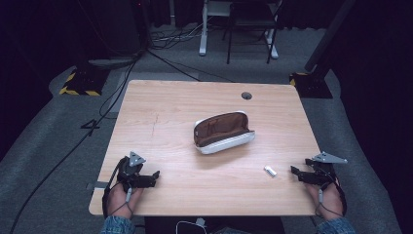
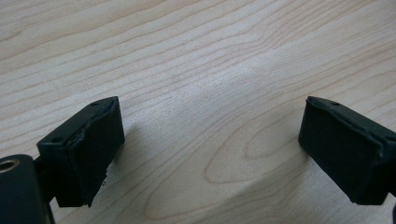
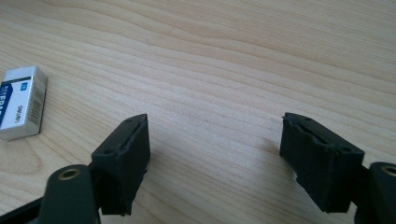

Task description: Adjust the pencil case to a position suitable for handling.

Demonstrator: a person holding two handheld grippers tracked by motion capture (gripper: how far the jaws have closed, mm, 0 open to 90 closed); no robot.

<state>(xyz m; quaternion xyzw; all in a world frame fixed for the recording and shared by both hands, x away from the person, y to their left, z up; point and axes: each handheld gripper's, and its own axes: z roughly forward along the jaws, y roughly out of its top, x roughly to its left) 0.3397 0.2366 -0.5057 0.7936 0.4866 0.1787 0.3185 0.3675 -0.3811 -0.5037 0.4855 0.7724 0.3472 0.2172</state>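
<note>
2 grippers rest near the table's [image 1: 160,102] front edge in the high view. The eraser [image 1: 270,171] lies just left of the right gripper [image 1: 298,172], well apart from the left gripper [image 1: 155,176]; the open pouch [image 1: 223,132] sits mid-table.

Left gripper view: the jaws stand wide open, nothing between them.

Right gripper view: the jaws gape, nothing between them. The eraser [image 3: 19,102] lies left of them, its long axis running roughly away from the camera.

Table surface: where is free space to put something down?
The table is bare left of the open pouch and along its far edge. Nearer the right tool, the eraser takes some room.
</note>
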